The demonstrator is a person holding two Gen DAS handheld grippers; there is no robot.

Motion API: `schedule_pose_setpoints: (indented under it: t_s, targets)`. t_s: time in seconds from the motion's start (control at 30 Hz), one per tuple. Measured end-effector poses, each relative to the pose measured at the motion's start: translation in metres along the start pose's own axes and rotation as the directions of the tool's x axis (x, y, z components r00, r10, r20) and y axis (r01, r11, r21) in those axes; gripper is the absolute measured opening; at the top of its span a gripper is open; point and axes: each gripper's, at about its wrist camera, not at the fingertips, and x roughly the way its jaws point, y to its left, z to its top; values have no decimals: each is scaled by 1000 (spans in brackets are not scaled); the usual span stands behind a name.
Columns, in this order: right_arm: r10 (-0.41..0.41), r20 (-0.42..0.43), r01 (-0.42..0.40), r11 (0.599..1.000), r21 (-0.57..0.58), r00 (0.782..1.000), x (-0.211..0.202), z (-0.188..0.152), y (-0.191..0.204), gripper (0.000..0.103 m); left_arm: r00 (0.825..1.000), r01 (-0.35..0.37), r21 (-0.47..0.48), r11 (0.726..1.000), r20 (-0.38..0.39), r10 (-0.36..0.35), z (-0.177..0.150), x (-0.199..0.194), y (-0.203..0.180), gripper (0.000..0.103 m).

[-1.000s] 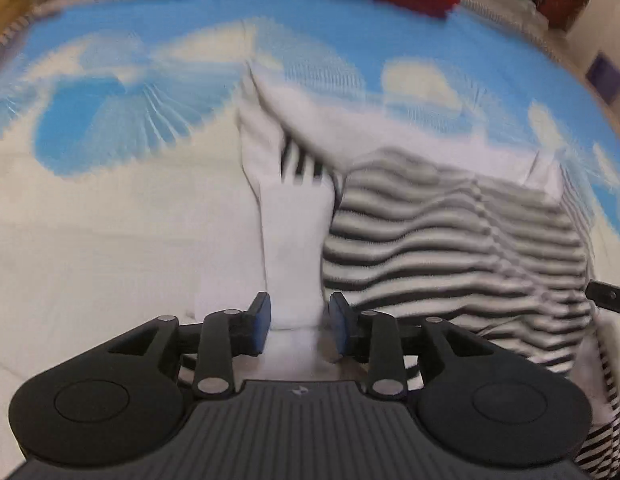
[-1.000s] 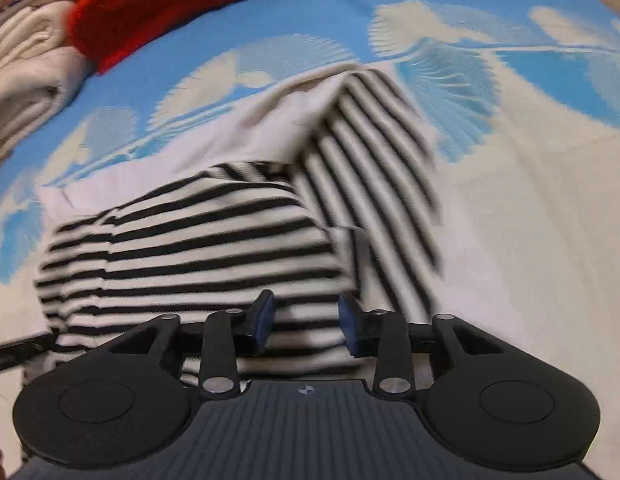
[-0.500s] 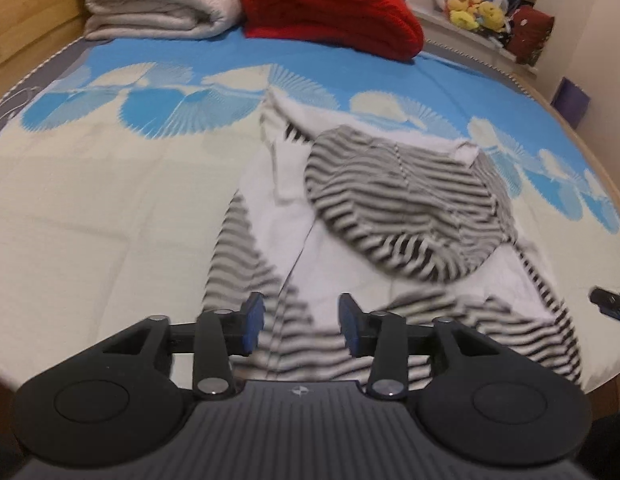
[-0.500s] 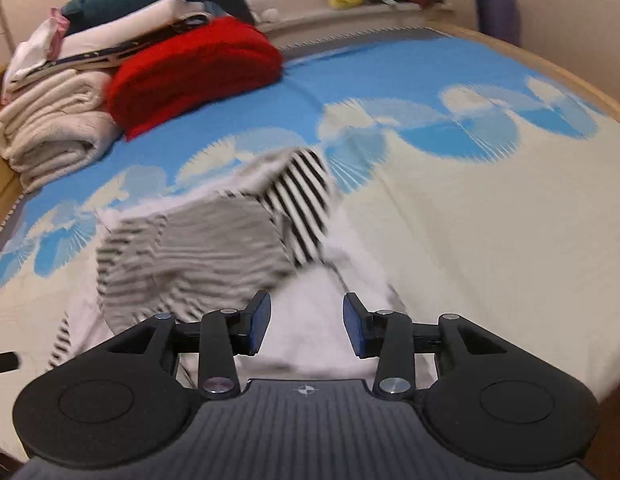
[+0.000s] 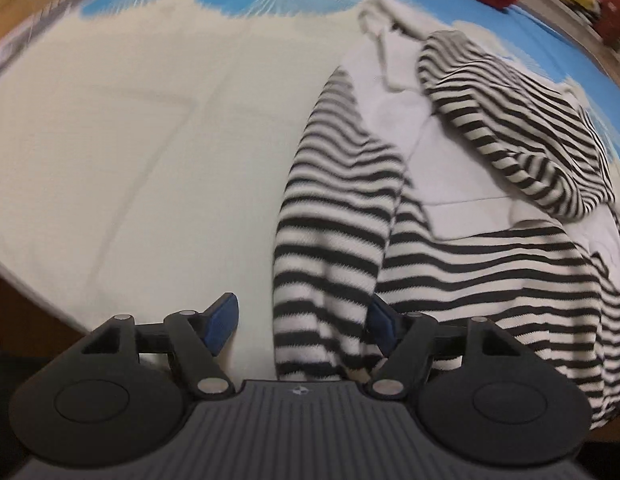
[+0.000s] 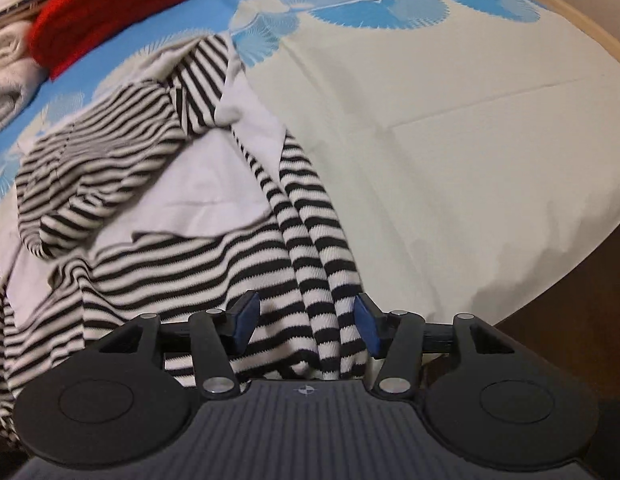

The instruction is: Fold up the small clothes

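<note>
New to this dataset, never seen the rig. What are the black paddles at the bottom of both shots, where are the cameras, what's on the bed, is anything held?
No robot: a person carries a two-finger gripper in each hand, with a fisheye camera on each looking forward along the fingers. The black paddles are the gripper bodies; the blue pads are the fingertips. One picture is from the left gripper, the other from the right gripper. On the bedsheet lies a black-and-white striped hooded top, with a red blanket behind. A striped sleeve sits between each pair of pads, but the jaws have just been opening and stand apart, so nothing looks gripped.
</note>
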Motion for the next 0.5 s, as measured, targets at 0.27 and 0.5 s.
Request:
schedule_pose_setpoints:
  t_s: [0.27, 0.5]
  targets:
    - [-30, -43, 29, 999, -41, 999, 14, -5, 5, 50, 998, 52, 17, 999, 30, -52, 1, -8, -4, 23]
    - [-57, -25, 57, 998, -7, 998, 12, -5, 1, 20, 997, 75, -50, 996, 14, -74, 6, -7, 6, 46]
